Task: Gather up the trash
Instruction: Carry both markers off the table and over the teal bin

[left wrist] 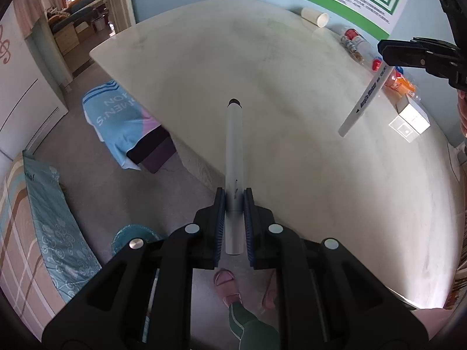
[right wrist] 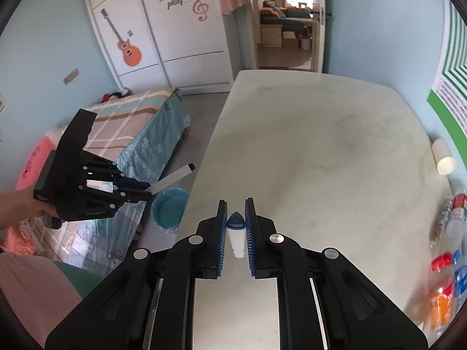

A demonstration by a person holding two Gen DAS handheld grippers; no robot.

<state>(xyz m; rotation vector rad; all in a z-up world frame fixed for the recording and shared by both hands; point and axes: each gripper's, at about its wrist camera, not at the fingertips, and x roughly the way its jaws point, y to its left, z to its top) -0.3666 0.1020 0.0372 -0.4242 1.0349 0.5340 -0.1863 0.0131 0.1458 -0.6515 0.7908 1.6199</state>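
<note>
My left gripper (left wrist: 234, 192) is shut on a grey marker pen (left wrist: 234, 145) that sticks out forward over the edge of the pale table (left wrist: 292, 58). In the right wrist view this left gripper (right wrist: 149, 191) hangs beside the table, with the grey pen (right wrist: 175, 176) slanting above a bin lined with a teal bag (right wrist: 169, 210). My right gripper (right wrist: 235, 204) is shut on a white marker with a blue cap (right wrist: 236, 233), seen end-on over the table (right wrist: 321, 145). From the left wrist view the right gripper (left wrist: 385, 58) holds the white marker (left wrist: 364, 102) pointing down-left. The teal bin (left wrist: 131, 237) is on the floor, lower left.
A paper cup (left wrist: 315, 17), plastic bottles (left wrist: 356, 40), an orange packet (left wrist: 400, 83) and a white box (left wrist: 411, 119) lie along the table's wall side. A bed (right wrist: 131, 122) and a cloth-covered stool (left wrist: 116, 122) stand on the floor. A person's foot (left wrist: 226, 285) is beside the table.
</note>
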